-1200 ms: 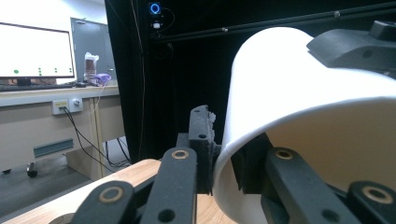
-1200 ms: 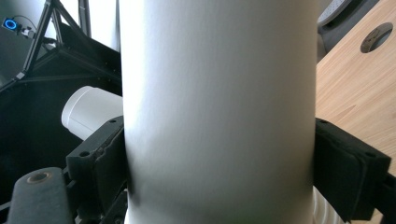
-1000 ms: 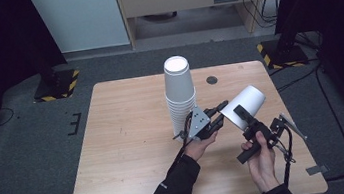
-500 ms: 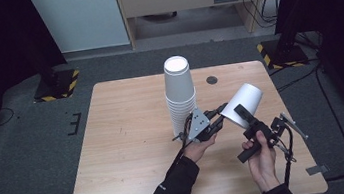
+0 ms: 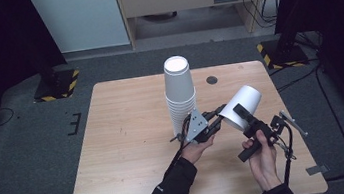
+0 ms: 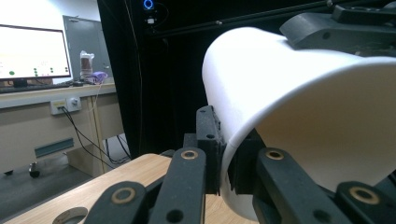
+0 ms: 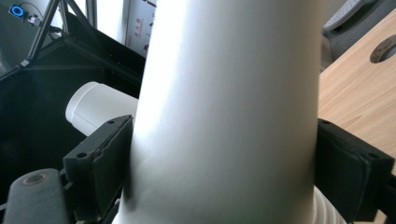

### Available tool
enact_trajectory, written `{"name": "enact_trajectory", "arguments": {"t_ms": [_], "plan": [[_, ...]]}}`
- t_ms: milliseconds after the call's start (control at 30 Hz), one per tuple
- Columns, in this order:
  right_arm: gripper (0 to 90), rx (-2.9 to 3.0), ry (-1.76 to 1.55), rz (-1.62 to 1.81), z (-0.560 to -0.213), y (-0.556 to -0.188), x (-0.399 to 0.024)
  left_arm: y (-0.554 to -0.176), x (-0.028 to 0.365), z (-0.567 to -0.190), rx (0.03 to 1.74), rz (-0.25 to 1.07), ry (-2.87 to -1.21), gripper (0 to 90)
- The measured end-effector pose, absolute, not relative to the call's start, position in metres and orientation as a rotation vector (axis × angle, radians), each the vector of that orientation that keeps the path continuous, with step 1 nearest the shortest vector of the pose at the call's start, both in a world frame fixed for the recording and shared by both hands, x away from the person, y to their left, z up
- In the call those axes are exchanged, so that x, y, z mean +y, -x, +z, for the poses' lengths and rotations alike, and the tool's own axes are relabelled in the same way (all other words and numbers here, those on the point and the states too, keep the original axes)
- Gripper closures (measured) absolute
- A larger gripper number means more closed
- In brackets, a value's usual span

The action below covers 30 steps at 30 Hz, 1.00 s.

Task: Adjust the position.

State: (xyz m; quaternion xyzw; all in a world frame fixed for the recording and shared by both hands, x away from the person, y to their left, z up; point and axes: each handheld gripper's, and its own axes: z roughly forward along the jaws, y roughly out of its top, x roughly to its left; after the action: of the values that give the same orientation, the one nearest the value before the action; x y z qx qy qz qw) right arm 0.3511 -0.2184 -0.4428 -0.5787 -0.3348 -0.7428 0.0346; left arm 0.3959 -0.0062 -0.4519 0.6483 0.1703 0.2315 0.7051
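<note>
A tall stack of white paper cups (image 5: 179,88) stands upside down near the middle of the wooden table (image 5: 129,133). Just right of it, a white cup (image 5: 247,98) is held tilted above the table. My right gripper (image 5: 244,113) is shut on its wall, a pad on each side of the cup (image 7: 233,93); ribbed rims (image 7: 327,210) of nested cups show below the right pad. My left gripper (image 5: 218,112) comes in from the left and is shut on the cup's rim (image 6: 227,158), one pad inside and one outside.
A round cable hole (image 5: 211,79) lies in the table behind the stack. Black stands with yellow-striped bases (image 5: 55,84) sit on the floor at both far corners. A desk with a monitor (image 6: 32,53) is beyond the table.
</note>
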Motion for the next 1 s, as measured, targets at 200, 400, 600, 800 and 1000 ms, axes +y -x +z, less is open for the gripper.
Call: {"name": "enact_trajectory", "arguments": {"t_ms": [200, 400, 600, 800, 1000], "plan": [[11.0, -1.053, 1.772, -2.289, -0.443, -0.353, -0.221, -0.393, -0.004, -0.451, 0.375, 0.515, -1.45, 85.1], [11.0, -1.063, 1.775, -2.308, -0.44, -0.355, -0.227, -0.389, 0.0, -0.451, 0.364, 0.507, -1.458, 85.9], [11.2, -1.078, 1.779, -2.335, -0.439, -0.357, -0.235, -0.383, 0.006, -0.448, 0.352, 0.5, -1.47, 86.0], [11.3, -1.092, 1.797, -2.37, -0.438, -0.359, -0.241, -0.378, 0.014, -0.448, 0.347, 0.5, -1.486, 86.0], [11.5, -1.112, 1.82, -2.396, -0.438, -0.36, -0.247, -0.375, 0.023, -0.447, 0.359, 0.489, -1.489, 86.1]]}}
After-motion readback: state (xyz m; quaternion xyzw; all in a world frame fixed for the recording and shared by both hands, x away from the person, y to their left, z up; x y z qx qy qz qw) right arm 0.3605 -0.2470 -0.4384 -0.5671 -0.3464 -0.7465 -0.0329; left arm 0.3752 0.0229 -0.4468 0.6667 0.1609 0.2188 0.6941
